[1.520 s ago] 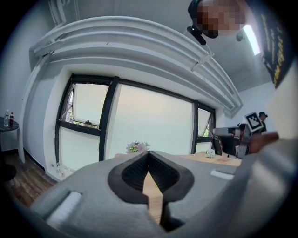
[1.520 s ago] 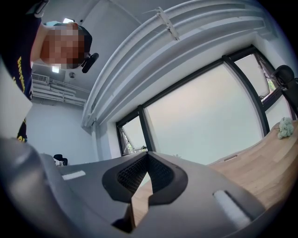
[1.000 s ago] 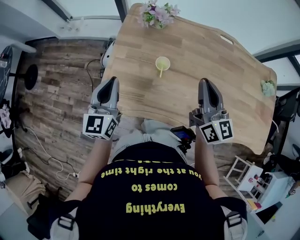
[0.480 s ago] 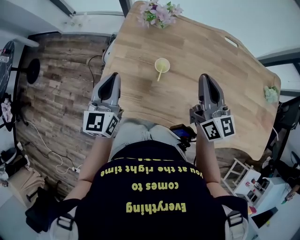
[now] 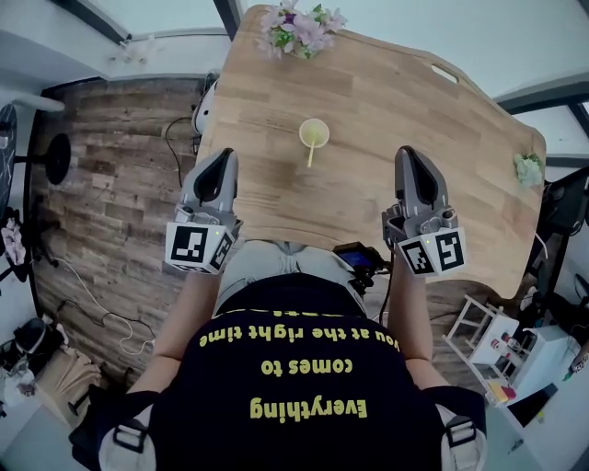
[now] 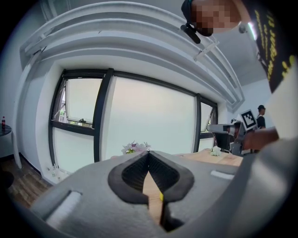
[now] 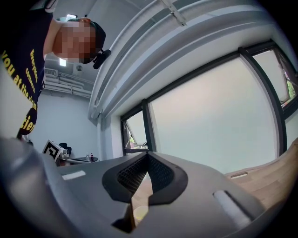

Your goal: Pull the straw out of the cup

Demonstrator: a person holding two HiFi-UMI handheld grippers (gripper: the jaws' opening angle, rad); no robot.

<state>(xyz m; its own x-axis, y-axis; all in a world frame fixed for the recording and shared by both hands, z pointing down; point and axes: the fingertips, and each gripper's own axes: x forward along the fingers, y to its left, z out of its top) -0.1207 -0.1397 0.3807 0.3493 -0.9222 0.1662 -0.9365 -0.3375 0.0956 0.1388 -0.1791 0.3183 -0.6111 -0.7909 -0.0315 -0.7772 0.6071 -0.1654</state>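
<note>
Hovering at near edge of bench [image 5: 405, 92]: left gripper [image 5: 224, 158], right gripper [image 5: 406, 155], both fingers closed, empty. Straw [image 5: 311, 155] in cup [image 5: 315, 132], untouched.

Bare tabletop [image 5: 368, 110] lies open ahead of both my tongs. From my left gripper [image 5: 224, 158] the cup [image 5: 315, 132] stands between two and three o'clock, with nothing on the wood between. From my right gripper [image 5: 409, 155] it stands between nine and ten o'clock, the way just as open. The straw [image 5: 310, 155] leans out of the cup toward six o'clock, over its near rim. A flower bunch [image 5: 296, 28] crowds the table's twelve o'clock edge, well beyond the cup. A small plant [image 5: 528, 169] sits at the three o'clock edge, well apart from my right gripper. My left gripper hangs at the nine o'clock edge, open floor [image 5: 110, 166] beside it.
</note>
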